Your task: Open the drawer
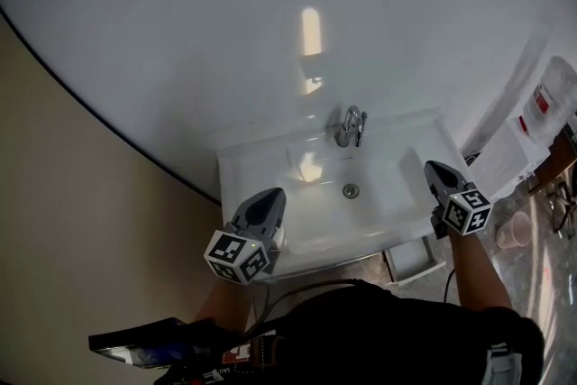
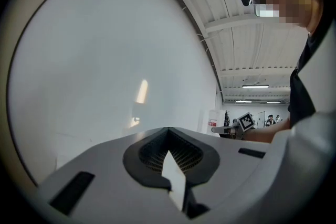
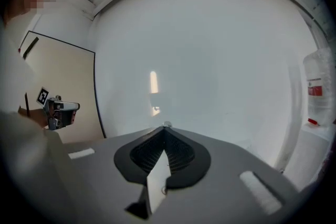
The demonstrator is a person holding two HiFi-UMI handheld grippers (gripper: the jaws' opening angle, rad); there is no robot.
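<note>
Drawer point(image 1: 416, 259) just below and behind the right gripper point(image 1: 435, 167) in the head view, tucked under the front right corner of the sink point(image 1: 397, 194), seemingly pulled out a little. Right gripper held above the basin's right side, pointing roughly level toward the big pale wall point(image 1: 270, 32), forearm point(image 1: 473, 270) stretched forward from the body. 2 jaws pressed together to a point in the right gripper view, nothing between them. Left gripper point(image 1: 273, 196) over the sink's front left corner, likewise aimed level at the wall, well apart from the drawer. Jaws closed tip to tip in the left gripper view, empty. Faucet point(image 1: 351, 126) between the 2 grippers and farther ahead. Paper cup point(image 1: 516, 231) off to the right of the right gripper.
</note>
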